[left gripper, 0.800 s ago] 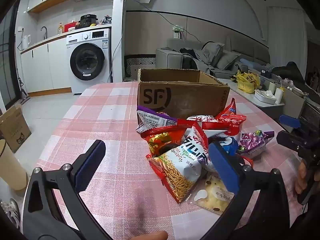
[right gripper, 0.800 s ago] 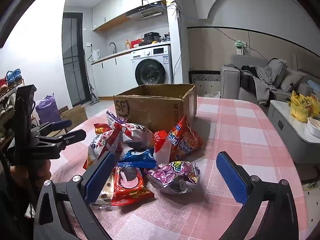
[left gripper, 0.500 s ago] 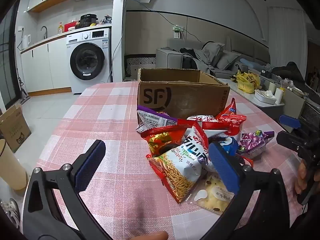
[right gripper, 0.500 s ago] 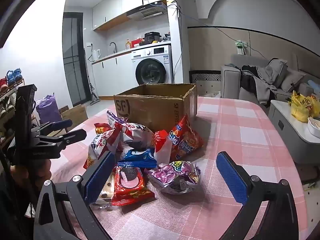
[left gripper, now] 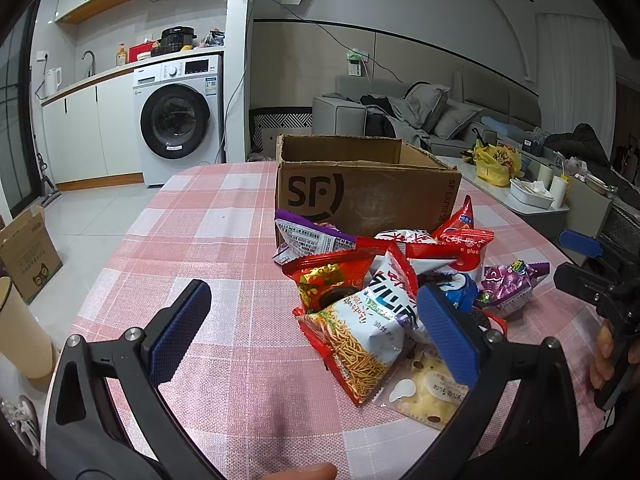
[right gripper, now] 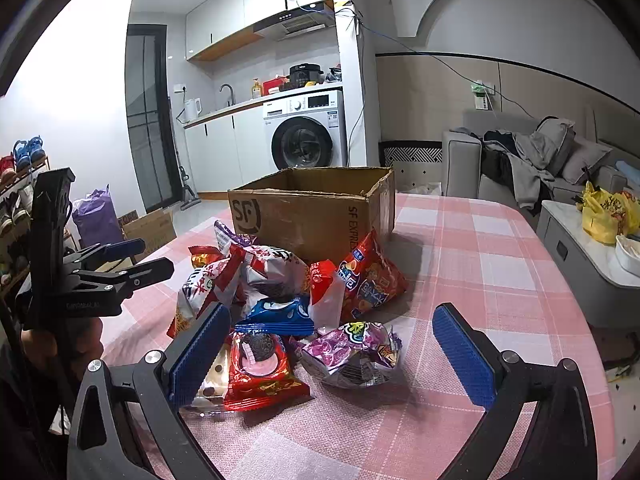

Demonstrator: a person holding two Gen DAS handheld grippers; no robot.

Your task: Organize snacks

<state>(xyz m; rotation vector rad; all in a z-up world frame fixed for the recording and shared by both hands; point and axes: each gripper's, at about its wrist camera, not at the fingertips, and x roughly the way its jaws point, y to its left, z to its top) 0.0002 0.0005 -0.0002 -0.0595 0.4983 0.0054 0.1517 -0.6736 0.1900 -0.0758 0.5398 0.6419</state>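
Several snack packets lie heaped on the pink checked tablecloth (left gripper: 224,248) before an open brown cardboard box (left gripper: 360,196) (right gripper: 312,216). A noodle snack bag (left gripper: 360,340) lies nearest in the left wrist view, with a red packet (left gripper: 328,276) behind it. My left gripper (left gripper: 316,332) hovers open over the cloth, its right finger above the heap's edge. In the right wrist view a purple packet (right gripper: 352,352) and a red cookie packet (right gripper: 260,368) lie between the wide-apart fingers of my right gripper (right gripper: 332,352), which is open and above them. A blue cookie packet (right gripper: 280,316) lies behind.
A washing machine (left gripper: 180,120) and kitchen counter stand behind the table. A grey sofa (left gripper: 420,116) and a low white table with a yellow bag (left gripper: 496,164) are to the right. Another cardboard box (left gripper: 28,256) sits on the floor at left.
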